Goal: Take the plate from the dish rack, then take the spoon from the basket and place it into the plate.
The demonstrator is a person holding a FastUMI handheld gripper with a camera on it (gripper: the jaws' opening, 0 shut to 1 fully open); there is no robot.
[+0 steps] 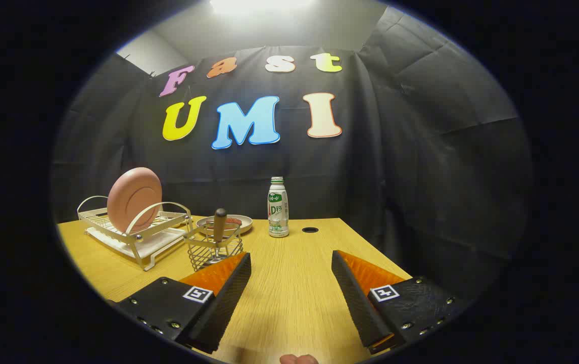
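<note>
Ahead-left of the gripper (291, 263), spread wide and empty, the pink plate (134, 198) stood upright in the dish rack (138, 230). The spoon (219, 226) sat in the wire basket (213, 247). Risk: an edge grasp could slip or drag the rack.

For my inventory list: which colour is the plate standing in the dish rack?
Pink; the plate shows best in the gripper view, upright in the rack.

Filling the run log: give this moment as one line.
gripper: open, above table | plate: upright in dish rack | spoon: in basket | stage: nothing grasped
</note>
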